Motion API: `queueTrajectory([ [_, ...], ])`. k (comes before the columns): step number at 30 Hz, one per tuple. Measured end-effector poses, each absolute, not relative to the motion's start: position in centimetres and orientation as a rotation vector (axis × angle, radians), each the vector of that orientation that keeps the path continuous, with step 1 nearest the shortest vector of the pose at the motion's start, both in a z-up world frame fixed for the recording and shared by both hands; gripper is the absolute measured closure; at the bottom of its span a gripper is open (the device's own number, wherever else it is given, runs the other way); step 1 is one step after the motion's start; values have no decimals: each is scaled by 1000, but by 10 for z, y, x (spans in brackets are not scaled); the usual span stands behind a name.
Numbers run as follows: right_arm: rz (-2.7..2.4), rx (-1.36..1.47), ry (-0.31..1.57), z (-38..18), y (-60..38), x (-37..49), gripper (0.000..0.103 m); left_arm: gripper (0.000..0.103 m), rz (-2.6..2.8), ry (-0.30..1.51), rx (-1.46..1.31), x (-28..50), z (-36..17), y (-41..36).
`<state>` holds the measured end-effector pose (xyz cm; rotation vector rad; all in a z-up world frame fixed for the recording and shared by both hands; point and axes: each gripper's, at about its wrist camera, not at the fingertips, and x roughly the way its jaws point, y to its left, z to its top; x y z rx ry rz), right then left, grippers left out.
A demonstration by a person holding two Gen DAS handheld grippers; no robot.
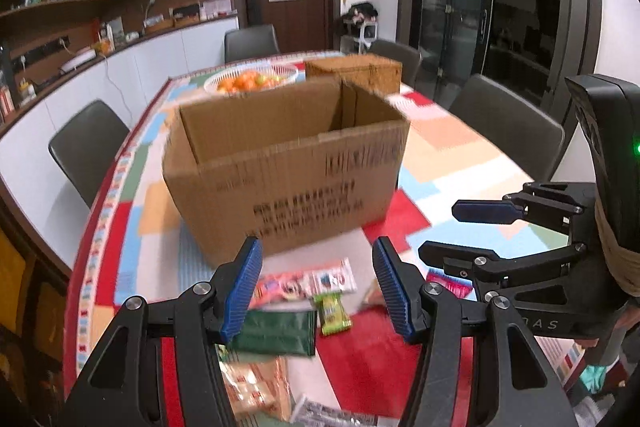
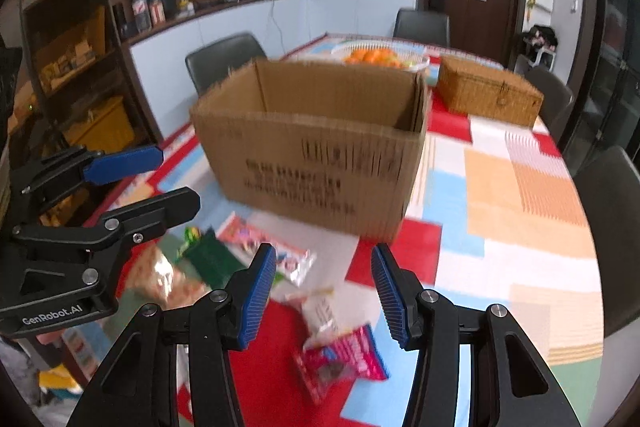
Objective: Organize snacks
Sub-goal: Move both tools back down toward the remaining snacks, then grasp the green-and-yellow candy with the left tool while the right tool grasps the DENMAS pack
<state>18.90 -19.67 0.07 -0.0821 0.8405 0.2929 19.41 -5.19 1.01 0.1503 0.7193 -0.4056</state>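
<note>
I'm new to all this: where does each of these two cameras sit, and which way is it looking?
Left wrist: rides on the left gripper, looking forward and down past its open blue fingers at the cardboard box and snack packets; the right gripper shows at the right edge.
Right wrist: rides on the right gripper, aimed the same way, above a pink packet; the left gripper shows at the left edge.
Shared: box, snacks, fruit basket, wicker chest, patterned table, door.
</note>
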Motion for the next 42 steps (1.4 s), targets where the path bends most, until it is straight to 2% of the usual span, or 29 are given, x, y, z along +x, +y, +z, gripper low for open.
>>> queueTrajectory([
  [17,326,-152,1024,-64,-191,198,53,48,-437,941,140,210,-72,-55],
  [25,348,-117,1071,-79,-192,209,53,60,-477,995,127,227,-94,-67],
  [30,365,-100,1090,-87,-192,215,53,69,-470,1015,124,237,-103,-71],
  [32,363,-95,1094,-89,-191,217,53,76,-469,1030,116,241,-107,-73],
  [37,358,-77,1099,-95,-193,222,53,79,-471,1051,102,246,-114,-79],
  [42,365,-41,1117,-101,-197,226,61,79,-467,1050,120,247,-117,-85],
])
